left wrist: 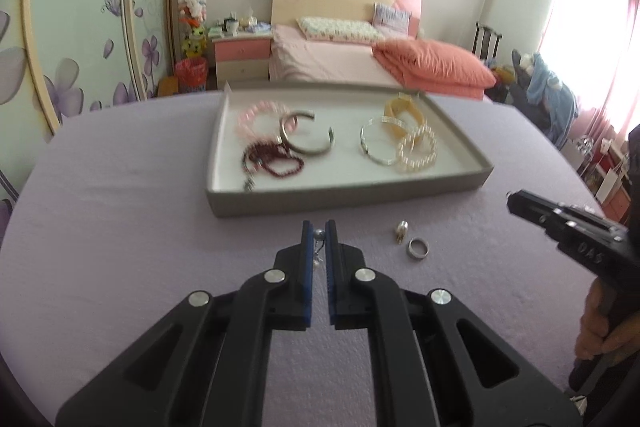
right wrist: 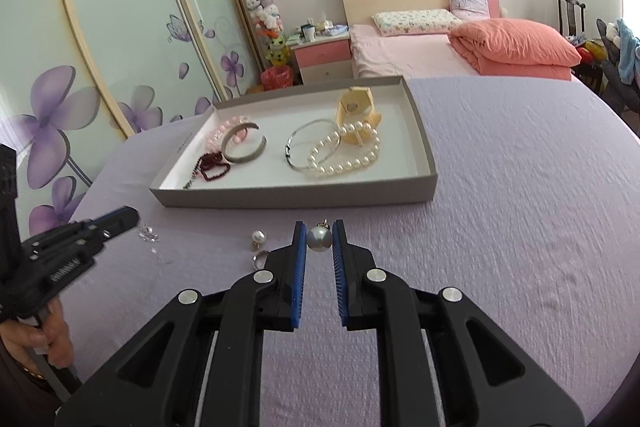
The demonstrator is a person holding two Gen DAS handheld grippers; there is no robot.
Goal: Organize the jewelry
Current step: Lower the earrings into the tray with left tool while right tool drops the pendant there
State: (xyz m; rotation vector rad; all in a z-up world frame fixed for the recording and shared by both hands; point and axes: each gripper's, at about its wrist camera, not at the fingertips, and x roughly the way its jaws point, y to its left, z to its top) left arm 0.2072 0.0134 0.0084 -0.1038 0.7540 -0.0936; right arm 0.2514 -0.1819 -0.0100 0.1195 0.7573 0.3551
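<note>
1. Grey tray (right wrist: 296, 197) sits on the lilac bedspread (right wrist: 520, 207) just beyond both my grippers, holding the bracelets: pearl bracelet (right wrist: 344, 157), silver cuff (right wrist: 244, 147), dark red bead strand (right wrist: 214, 167). Risk: a drop near the low front wall lands outside it, or on the pile and tangles.
2. Right gripper (right wrist: 319, 239): jaws a little apart around a grey pearl earring (right wrist: 319, 238), pads at its sides; cannot tell if they actually pinch. Risk: the round pearl squirts out as I close or lift.
3. Left gripper (left wrist: 319, 233): jaws narrow, a small dangly earring (left wrist: 319, 247) between them; firm hold or not, cannot tell. Risk: the thin chain slips through the pads.
4. Loose on the cloth: silver ring (left wrist: 418, 247), white pearl earring (right wrist: 258, 236). Risk: either gripper nudges them, they roll or hide in the folds.
</note>
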